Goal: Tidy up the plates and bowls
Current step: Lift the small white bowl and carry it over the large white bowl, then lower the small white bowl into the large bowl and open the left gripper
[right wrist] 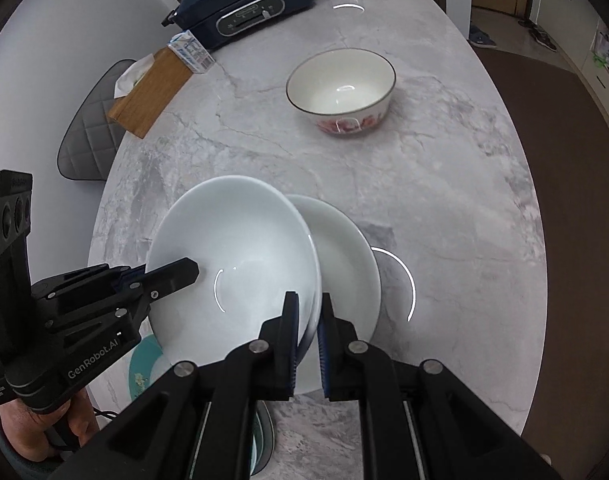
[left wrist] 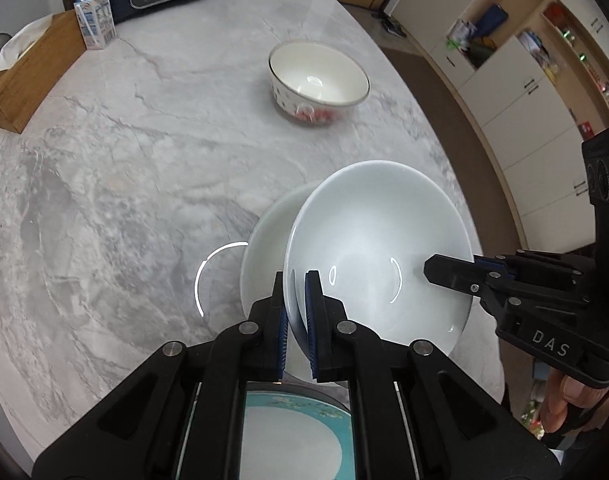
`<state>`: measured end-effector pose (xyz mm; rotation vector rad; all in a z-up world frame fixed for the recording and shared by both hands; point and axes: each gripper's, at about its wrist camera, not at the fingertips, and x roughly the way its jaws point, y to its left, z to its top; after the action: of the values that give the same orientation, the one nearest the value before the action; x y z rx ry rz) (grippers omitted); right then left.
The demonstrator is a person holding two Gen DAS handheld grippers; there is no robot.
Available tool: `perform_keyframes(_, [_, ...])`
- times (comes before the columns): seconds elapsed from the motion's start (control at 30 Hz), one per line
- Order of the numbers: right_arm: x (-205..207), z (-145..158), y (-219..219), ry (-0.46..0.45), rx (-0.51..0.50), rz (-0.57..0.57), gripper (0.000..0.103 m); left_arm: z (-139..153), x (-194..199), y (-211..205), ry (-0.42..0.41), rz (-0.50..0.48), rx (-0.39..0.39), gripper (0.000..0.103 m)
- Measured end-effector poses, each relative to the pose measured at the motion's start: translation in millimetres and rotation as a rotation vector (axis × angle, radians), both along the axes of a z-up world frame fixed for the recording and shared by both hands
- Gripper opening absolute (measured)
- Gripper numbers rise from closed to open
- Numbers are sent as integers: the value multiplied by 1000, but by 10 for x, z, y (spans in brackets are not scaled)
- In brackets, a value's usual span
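Left wrist view: both grippers clamp one white bowl by opposite rims above the marble table.

The left gripper has its fingers closed narrow on the bowl's near rim; the right gripper, marked "DAS", pinches the far rim, one finger inside the bowl. In the right wrist view its own fingers straddle that rim, and the left gripper reads "GenRobot.AI". The bowl is tilted and empty, held over a second white dish that lies on the table just beside it. A teal-rimmed plate sits under the grippers at the near edge. Farther off stands an empty floral bowl. At the far end are a navy appliance lettered "BUICK", a small carton whose print is unreadable, and a wooden tissue box.
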<state>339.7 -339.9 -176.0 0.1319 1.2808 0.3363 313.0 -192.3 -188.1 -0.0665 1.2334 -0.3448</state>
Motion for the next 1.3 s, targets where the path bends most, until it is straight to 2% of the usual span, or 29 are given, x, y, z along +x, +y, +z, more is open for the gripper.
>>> perform_keyframes(0.23, [-78, -264, -73, 40, -16, -15, 10, -328, -26, -109, 29, -12, 60, 7])
perform_keyframes(0.57, [-1, -489, -50, 75, -41, -7, 10, -585, 121, -110, 60, 7, 96, 9])
perform_keyframes(0.77, [52, -489, 56, 46, -111, 24, 11, -616, 173, -88, 59, 15, 101, 9])
perform_keyframes(1.07, [52, -487, 119, 35, -151, 26, 14, -639, 227, -83, 52, 17, 98, 10])
perform_keyframes(1.17, [49, -483, 133, 35, -154, 28, 22, -621, 199, -76, 49, 20, 85, 12])
perform_keyframes(1.2, [47, -473, 136, 31, -152, 27, 29, -607, 184, -73, 46, 17, 79, 14])
perform_keyframes(1.27, [45, -445, 146, 29, -141, 24, 37, -558, 153, -71, 31, 18, 70, 24])
perform_keyframes(1.3, [43, -428, 156, 26, -136, 26, 44, -516, 139, -68, 17, 22, 64, 28])
